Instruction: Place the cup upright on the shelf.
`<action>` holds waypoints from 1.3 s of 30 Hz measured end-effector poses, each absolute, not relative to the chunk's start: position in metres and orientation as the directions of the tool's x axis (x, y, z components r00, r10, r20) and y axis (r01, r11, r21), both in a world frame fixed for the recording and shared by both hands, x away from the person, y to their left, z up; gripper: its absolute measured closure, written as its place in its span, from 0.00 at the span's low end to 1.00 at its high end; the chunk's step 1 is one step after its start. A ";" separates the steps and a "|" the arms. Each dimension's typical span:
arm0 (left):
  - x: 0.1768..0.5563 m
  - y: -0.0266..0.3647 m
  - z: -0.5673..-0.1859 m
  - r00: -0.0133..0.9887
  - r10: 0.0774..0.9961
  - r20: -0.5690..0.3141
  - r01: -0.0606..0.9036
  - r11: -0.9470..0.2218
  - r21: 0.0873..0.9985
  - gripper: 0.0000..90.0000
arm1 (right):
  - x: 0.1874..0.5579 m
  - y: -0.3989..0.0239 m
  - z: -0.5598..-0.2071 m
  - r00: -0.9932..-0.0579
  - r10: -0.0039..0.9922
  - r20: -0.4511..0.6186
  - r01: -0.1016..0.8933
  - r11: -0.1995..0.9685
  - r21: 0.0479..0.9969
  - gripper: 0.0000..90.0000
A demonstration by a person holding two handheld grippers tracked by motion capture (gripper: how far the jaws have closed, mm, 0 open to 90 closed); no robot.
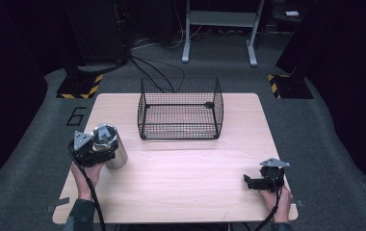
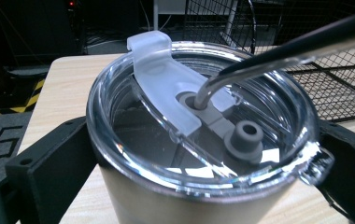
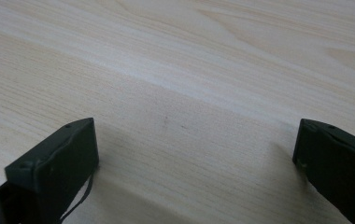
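Overhead, a wooden table point(image 1: 181, 178) carries a black wire basket point(image 1: 180, 109) at 12 o'clock of its centre. The left gripper point(image 1: 99, 151), at 9 o'clock, has its jaws clamped on either side of a steel cup point(image 1: 112, 144) standing upright on the table. The left gripper view shows the cup's clear lid point(image 2: 157, 154) with a frosted flap point(image 2: 164, 86), a grey plug point(image 2: 245, 138), and a metal straw point(image 2: 278, 51) entering the lid's hole. The right gripper point(image 1: 254, 182), at 4 o'clock, rests near the table's front edge; the right gripper view shows its jaws wide apart over bare wood point(image 3: 189, 93).
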State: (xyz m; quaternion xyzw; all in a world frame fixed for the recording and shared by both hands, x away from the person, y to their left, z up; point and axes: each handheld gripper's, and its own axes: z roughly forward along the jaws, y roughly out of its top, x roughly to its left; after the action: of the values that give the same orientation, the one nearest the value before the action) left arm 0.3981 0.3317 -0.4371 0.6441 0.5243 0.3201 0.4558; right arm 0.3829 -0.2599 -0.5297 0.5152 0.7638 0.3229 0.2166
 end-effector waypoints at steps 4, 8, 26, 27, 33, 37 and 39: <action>0.401 0.331 -0.438 0.238 0.969 -0.064 0.384 -0.033 0.923 0.00 | 0.383 -0.260 -0.530 -0.375 0.927 0.002 0.647 0.261 0.717 0.00; 0.402 0.331 -0.440 0.231 0.970 -0.074 0.379 -0.020 0.925 0.01 | 0.383 -0.260 -0.530 -0.375 0.927 0.002 0.648 0.260 0.716 0.00; 0.405 0.321 -0.441 0.191 0.981 -0.028 0.369 -0.046 0.928 0.04 | 0.383 -0.261 -0.530 -0.380 0.925 -0.004 0.647 0.269 0.714 0.00; 0.405 0.321 -0.442 0.192 0.981 -0.025 0.366 -0.048 0.929 0.04 | 0.383 -0.261 -0.529 -0.380 0.925 -0.004 0.647 0.269 0.713 0.00; 0.405 0.322 -0.442 0.196 0.980 -0.028 0.360 -0.045 0.932 0.04 | 0.383 -0.260 -0.530 -0.379 0.925 -0.004 0.646 0.268 0.715 0.00; 0.406 0.323 -0.442 0.200 0.979 -0.023 0.358 -0.051 0.932 0.04 | 0.383 -0.260 -0.530 -0.379 0.925 -0.004 0.645 0.268 0.715 0.00; 0.406 0.323 -0.441 0.202 0.979 -0.024 0.359 -0.052 0.932 0.04 | 0.383 -0.260 -0.530 -0.379 0.925 -0.004 0.645 0.268 0.716 0.00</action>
State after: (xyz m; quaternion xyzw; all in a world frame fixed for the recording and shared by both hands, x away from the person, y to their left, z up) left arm 0.4060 0.3227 -0.4414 0.6355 0.5264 0.3492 0.4439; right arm 0.3829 -0.2604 -0.5297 0.5128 0.7656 0.3213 0.2181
